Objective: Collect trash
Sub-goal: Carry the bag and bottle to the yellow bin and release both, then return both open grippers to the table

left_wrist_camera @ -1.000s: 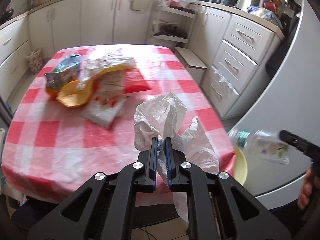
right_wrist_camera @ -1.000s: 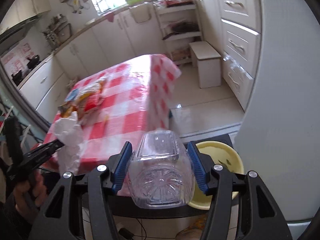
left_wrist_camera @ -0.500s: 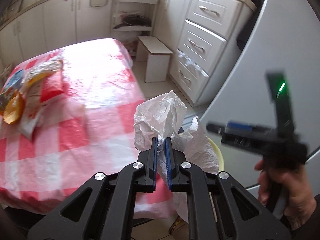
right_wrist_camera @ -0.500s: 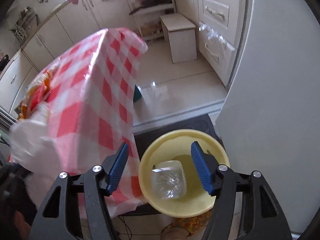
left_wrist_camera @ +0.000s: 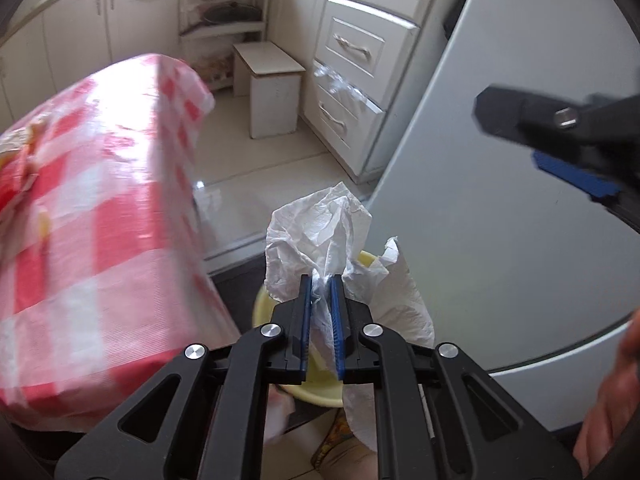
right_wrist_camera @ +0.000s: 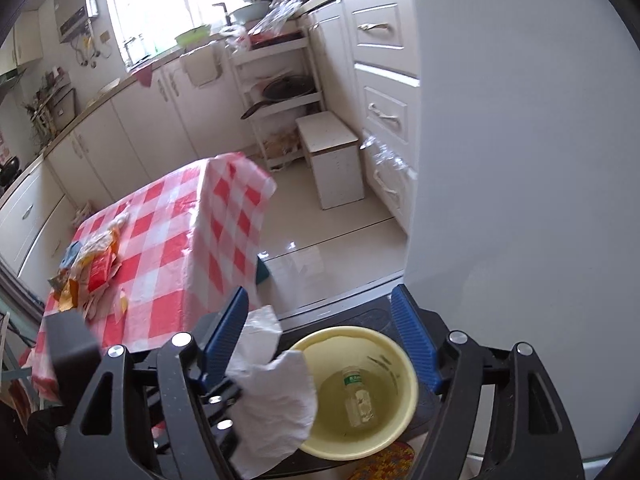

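My left gripper [left_wrist_camera: 321, 280] is shut on a crumpled white paper towel [left_wrist_camera: 320, 232] and holds it over the near rim of a yellow bin [left_wrist_camera: 320, 392] on the floor. In the right wrist view the towel [right_wrist_camera: 276, 392] hangs at the bin's left rim [right_wrist_camera: 404, 360]. A clear plastic bottle [right_wrist_camera: 358, 400] lies inside the bin. My right gripper [right_wrist_camera: 320, 312] is open and empty above the bin; it also shows blurred at the upper right of the left wrist view [left_wrist_camera: 560, 148]. More wrappers [right_wrist_camera: 92, 264] lie on the red checked table [right_wrist_camera: 168, 240].
A white fridge side [right_wrist_camera: 520, 160] stands close on the right of the bin. A black mat [right_wrist_camera: 360, 312] lies under the bin. A small white stool [right_wrist_camera: 332, 156] and drawers [right_wrist_camera: 384, 112] stand behind. The table edge hangs close on the left.
My left gripper has carried the paper towel from above the table to the bin. My right gripper let the bottle fall into the bin, opened, and rose.
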`<state>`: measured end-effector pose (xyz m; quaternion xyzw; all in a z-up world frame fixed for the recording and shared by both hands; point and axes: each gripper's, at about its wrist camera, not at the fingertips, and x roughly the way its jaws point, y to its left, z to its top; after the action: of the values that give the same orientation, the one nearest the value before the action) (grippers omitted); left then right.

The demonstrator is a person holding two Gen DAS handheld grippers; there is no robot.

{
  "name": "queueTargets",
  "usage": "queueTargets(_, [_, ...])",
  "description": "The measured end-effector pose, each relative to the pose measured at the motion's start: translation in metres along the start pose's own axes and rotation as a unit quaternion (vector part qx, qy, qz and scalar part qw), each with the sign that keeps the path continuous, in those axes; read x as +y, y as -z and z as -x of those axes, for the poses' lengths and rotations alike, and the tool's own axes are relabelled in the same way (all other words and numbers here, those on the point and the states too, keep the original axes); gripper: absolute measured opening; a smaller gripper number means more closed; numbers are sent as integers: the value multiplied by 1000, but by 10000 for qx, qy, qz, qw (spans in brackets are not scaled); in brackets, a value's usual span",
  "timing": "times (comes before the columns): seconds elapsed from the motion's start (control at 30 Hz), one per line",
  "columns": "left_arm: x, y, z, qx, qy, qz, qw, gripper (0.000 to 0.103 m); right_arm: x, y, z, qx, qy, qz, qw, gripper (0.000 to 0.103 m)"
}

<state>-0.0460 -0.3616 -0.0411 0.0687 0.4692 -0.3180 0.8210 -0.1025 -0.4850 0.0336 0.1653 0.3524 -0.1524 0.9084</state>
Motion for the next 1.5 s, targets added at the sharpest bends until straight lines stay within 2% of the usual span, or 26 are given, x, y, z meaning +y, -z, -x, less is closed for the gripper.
queueTargets(0.07, [-7,-2,-7,47,-49,-27,10000,34,-6,-1,2,-30,18,-92,10000,72])
queueTargets(0.1, [-10,-3,-7,11,-92,-34,10000,50,-7,-1,4,-36,31,-117,9999,73])
queueTargets(0.13, [-10,-3,-7,-26,-117,-41,9999,55,-8,-1,5,-44,29,-138,9999,72])
queueTargets(0.23, [-11,-3,-2,-82,-157,-60,9998,58,-8,-1,8,-77,0,-141,9999,73])
queueTargets(0.43, [1,-2,12,-163,-165,95,9997,59,-2,0,13,-104,-72,-53,9999,74])
queueTargets(0.73, [33,10,55,-392,-204,401,9982,61,17,3,16,-117,-152,175,9997,77])
queueTargets(1.0, [71,20,94,-660,-429,645,9948,62,57,9,6,-18,-354,642,9973,78])
queueTargets(1.2, [117,32,118,-778,-737,1018,9890,63,97,25,-9,210,-521,1220,9909,78])
queueTargets(1.5, [196,46,142,-879,-1140,1749,9740,65,150,43,-24,428,-754,1868,9786,78])
